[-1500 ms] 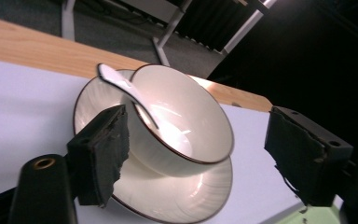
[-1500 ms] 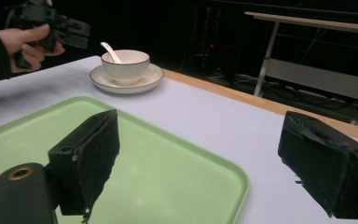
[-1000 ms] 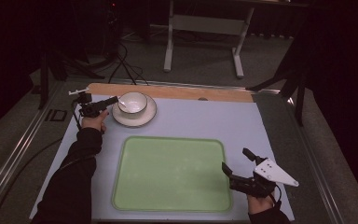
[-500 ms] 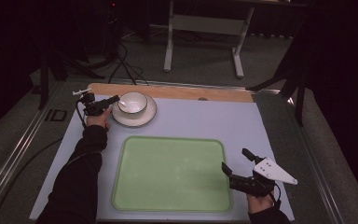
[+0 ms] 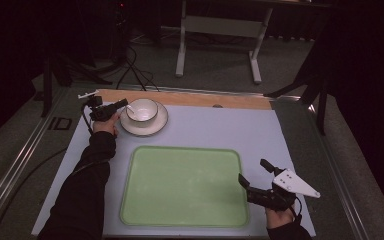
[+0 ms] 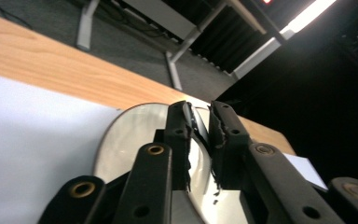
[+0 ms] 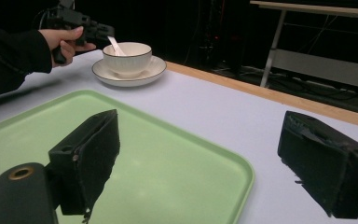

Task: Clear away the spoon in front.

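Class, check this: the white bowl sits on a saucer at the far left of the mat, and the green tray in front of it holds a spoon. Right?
Not quite. The green tray holds nothing; the high view shows it bare. The spoon lies in the white bowl, which sits on its saucer.

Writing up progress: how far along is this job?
Done: left tool has just been closing onto the saucer rim. In hand: saucer with bowl, resting on the table. To do: probably carrying it to the empty green tray; right tool open beside it.
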`<state>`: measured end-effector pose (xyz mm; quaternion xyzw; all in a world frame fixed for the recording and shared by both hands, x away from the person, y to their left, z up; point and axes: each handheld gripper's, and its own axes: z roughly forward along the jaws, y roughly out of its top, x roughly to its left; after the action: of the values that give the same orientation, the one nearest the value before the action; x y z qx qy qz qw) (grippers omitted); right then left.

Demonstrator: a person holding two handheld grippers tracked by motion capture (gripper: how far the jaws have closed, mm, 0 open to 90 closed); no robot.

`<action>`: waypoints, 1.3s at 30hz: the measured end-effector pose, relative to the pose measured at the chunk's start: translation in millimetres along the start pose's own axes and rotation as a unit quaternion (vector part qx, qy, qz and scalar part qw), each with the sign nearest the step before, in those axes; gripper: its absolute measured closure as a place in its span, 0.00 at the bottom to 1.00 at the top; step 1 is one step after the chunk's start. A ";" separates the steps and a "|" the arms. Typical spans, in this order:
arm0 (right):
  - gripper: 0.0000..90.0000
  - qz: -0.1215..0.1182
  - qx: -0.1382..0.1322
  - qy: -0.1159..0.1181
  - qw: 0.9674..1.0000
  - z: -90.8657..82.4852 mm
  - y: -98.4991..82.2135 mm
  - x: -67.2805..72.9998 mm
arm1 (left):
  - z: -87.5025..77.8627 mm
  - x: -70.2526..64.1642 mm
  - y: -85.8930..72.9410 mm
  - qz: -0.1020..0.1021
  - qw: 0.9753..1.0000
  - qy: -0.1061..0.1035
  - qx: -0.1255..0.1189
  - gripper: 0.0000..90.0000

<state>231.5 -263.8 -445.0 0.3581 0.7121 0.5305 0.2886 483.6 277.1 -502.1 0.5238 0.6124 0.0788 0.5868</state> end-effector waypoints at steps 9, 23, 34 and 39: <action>0.14 -0.004 -0.004 -0.001 1.000 -1.4 1.0 0.6 | -0.6 -23.8 2.7 0.043 0.999 -0.011 0.010 0.94; 0.14 0.001 -0.011 0.002 1.000 -2.9 1.2 -1.5 | -15.9 -48.1 20.8 0.084 0.996 -0.010 0.017 0.95; 0.14 -0.006 -0.012 0.000 1.000 -3.1 2.7 1.4 | -42.9 -76.3 38.1 0.109 0.993 -0.027 0.030 0.95; 0.14 -0.004 -0.012 -0.001 1.000 -3.0 2.5 0.8 | -57.2 -91.8 39.9 0.126 0.990 -0.046 0.050 0.95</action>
<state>229.2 -264.4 -441.8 0.3526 0.7066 0.5375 0.2958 437.8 256.9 -398.3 0.6284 0.5169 0.0976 0.5730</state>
